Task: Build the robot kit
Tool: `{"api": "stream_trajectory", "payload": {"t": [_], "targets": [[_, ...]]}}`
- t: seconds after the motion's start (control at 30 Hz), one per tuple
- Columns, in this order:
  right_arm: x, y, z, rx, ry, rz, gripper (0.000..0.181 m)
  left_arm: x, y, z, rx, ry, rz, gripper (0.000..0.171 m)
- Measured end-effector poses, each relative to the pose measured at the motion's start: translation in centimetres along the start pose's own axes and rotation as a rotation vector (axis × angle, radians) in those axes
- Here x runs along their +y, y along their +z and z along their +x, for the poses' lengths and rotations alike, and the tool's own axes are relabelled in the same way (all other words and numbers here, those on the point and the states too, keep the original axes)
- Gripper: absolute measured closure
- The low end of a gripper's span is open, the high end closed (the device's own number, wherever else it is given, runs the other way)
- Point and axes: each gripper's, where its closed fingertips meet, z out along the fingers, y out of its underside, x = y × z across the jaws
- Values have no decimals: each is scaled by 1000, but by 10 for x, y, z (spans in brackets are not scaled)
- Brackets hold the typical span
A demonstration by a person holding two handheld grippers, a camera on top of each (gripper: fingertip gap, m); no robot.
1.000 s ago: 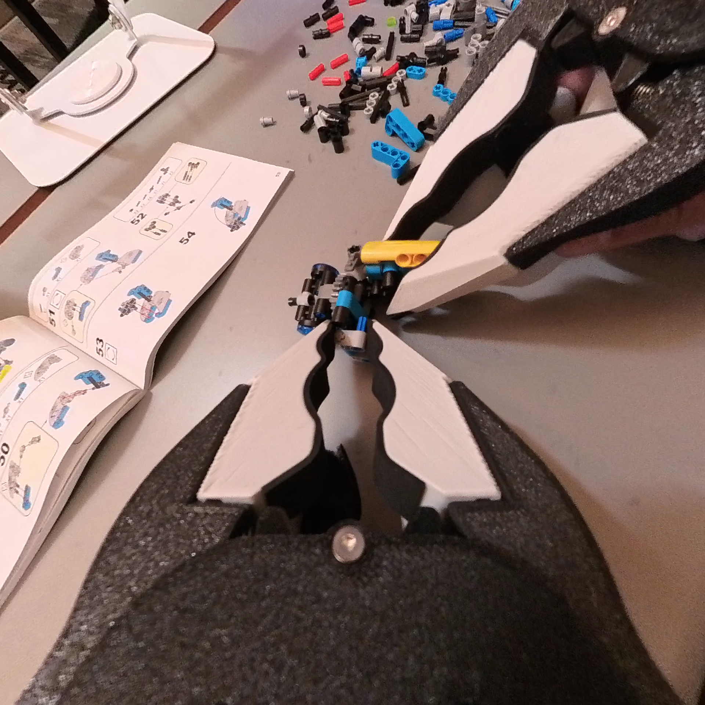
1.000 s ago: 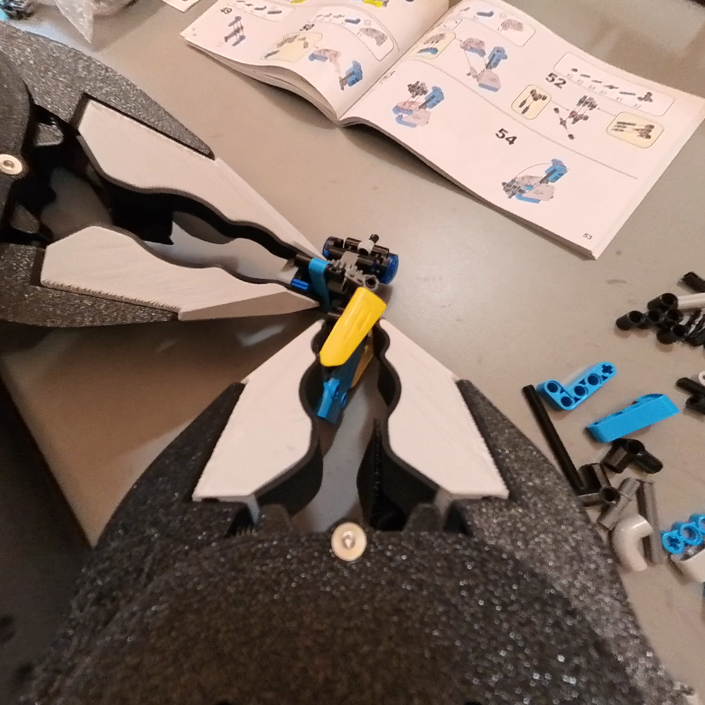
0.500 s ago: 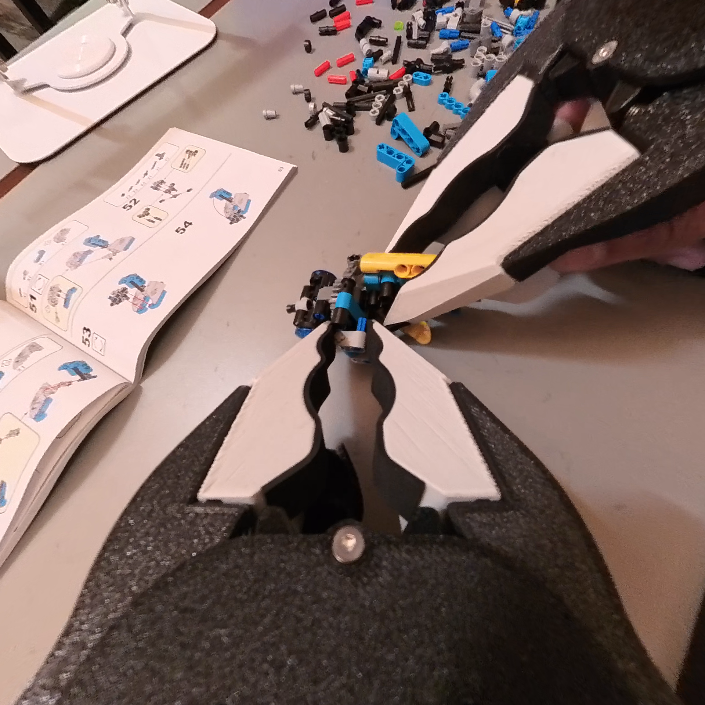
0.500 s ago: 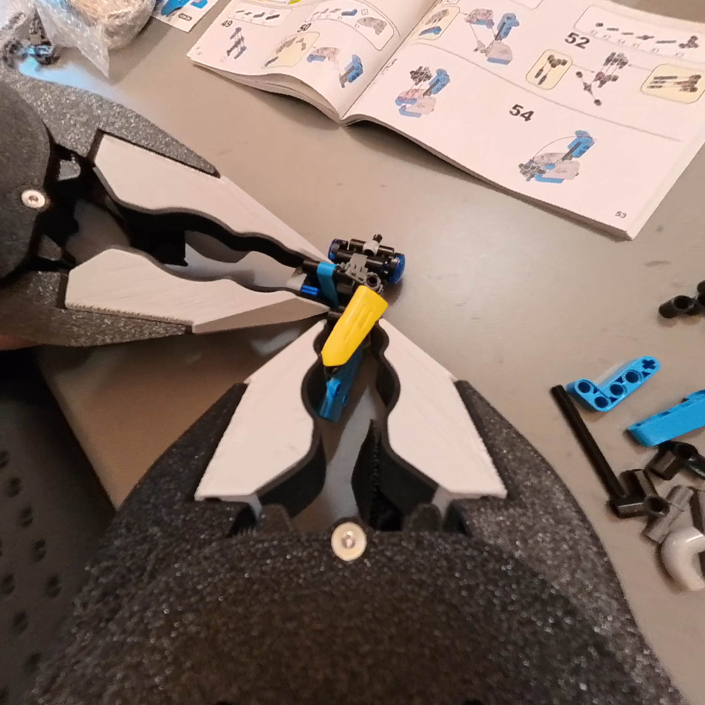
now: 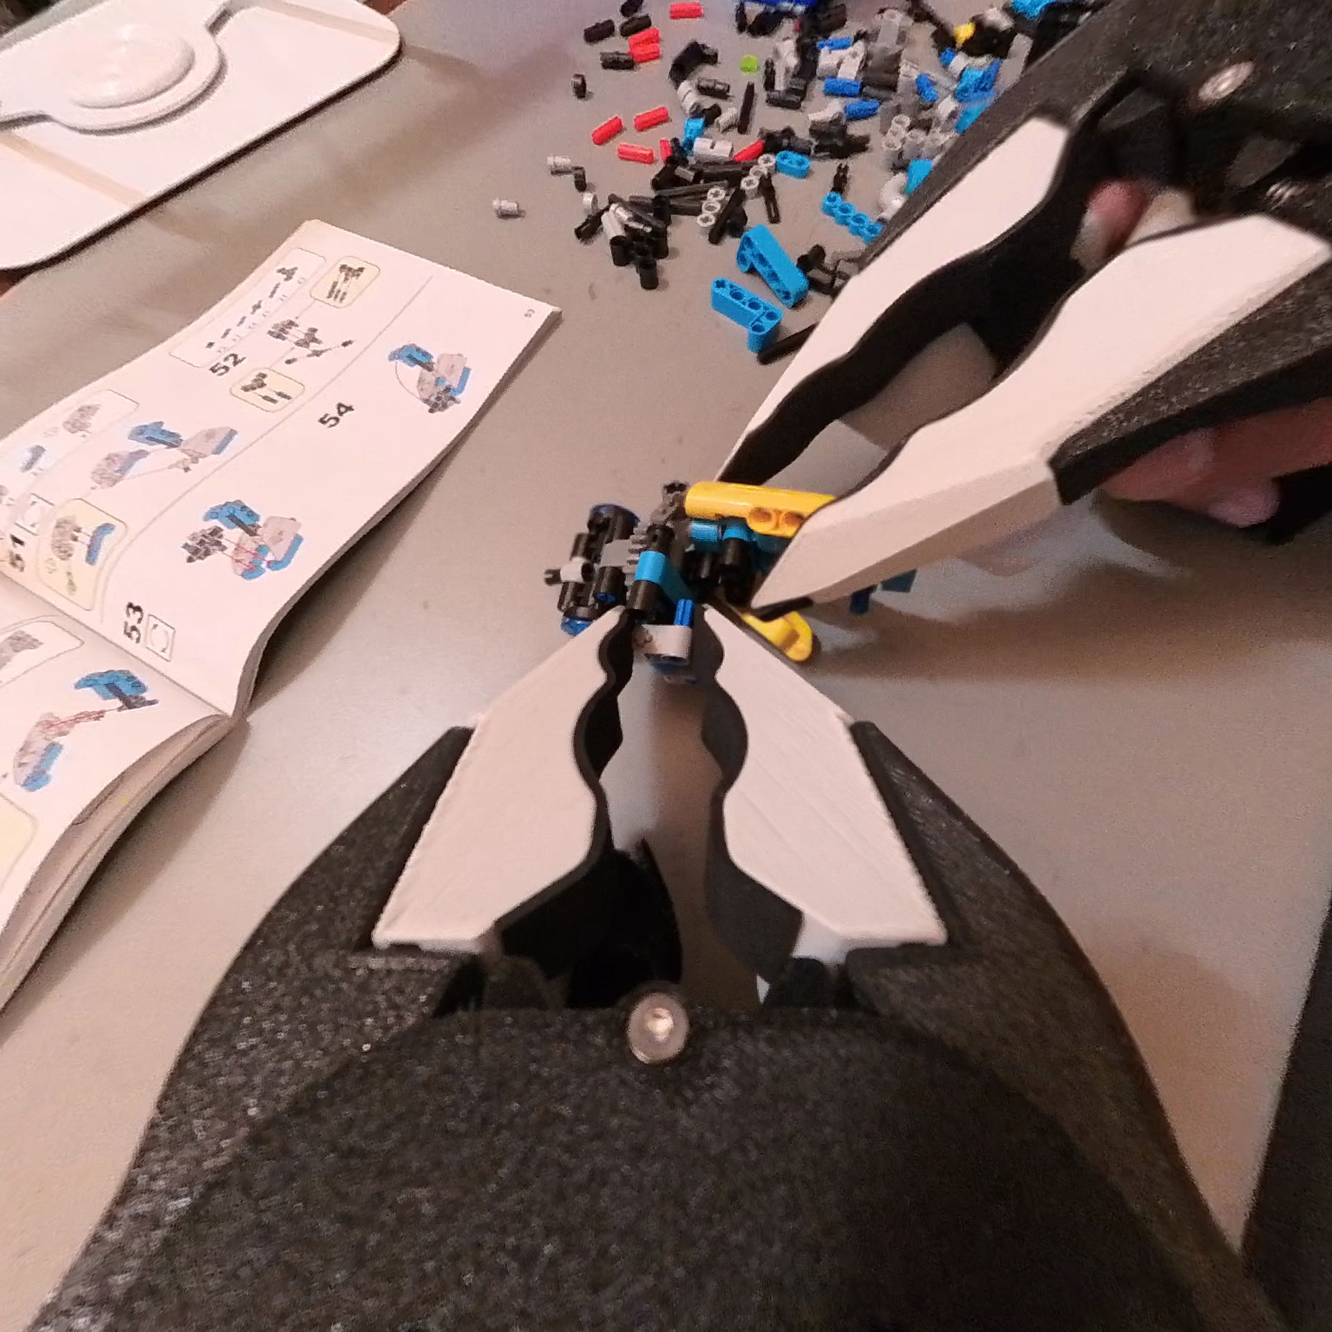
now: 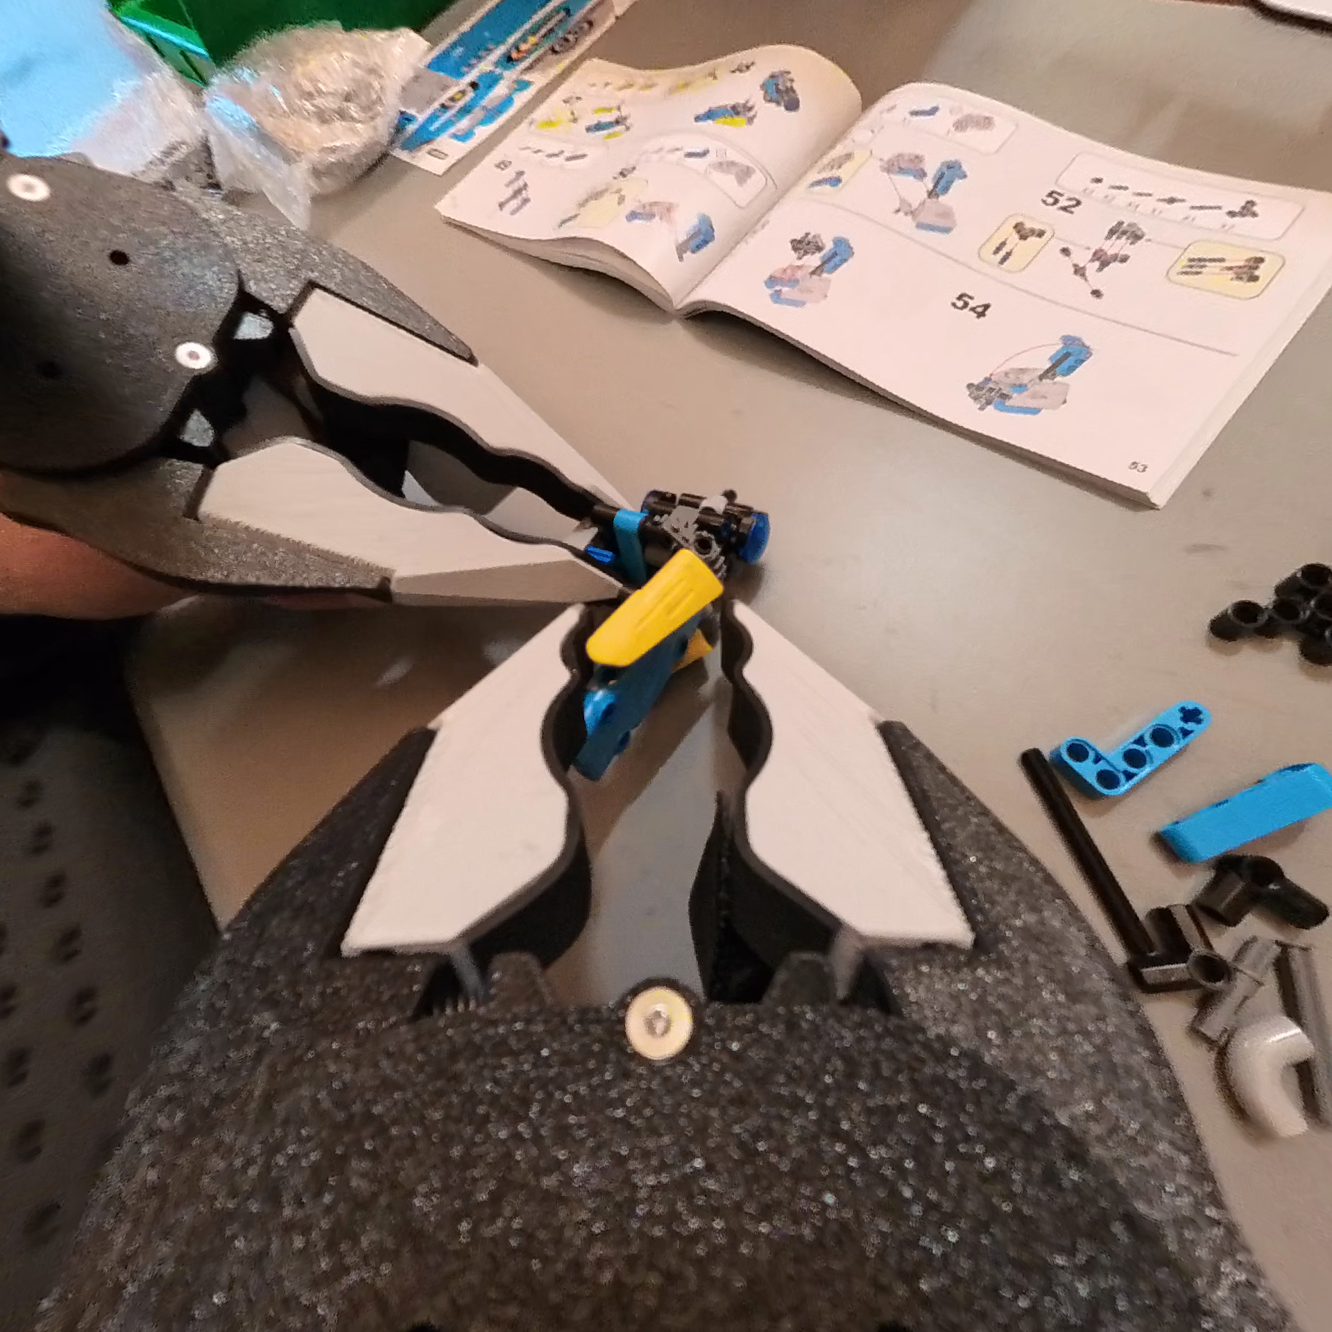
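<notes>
Two grippers pinch one small brick assembly on a grey table (image 5: 1081, 829).

Largest, the open instruction booklet (image 5: 238, 468) fills the left of the left wrist frame, under a white tray (image 5: 216, 94) at upper left. Loose bricks (image 5: 721, 180) scatter across the top centre. At mid-frame the left gripper (image 5: 663, 634) is clamped on the black-and-blue assembly (image 5: 627, 562), and the right gripper (image 6: 649, 613), entering from the upper right, is clenched on the assembly's yellow piece (image 6: 652, 613). A blue angled beam (image 6: 1128, 749) lies at right in the right wrist frame.
</notes>
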Motion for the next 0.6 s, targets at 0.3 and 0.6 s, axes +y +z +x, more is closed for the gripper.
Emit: {"api": "stream_trajectory", "payload": {"t": [0.3, 0.6], "targets": [[-69, -63, -6, -84, 4, 441, 142, -36, -38, -7, 413, -572, 275, 156], [-59, -48, -31, 120, -407, 362, 136, -55, -65, -12, 845, -1033, 454, 157]]}}
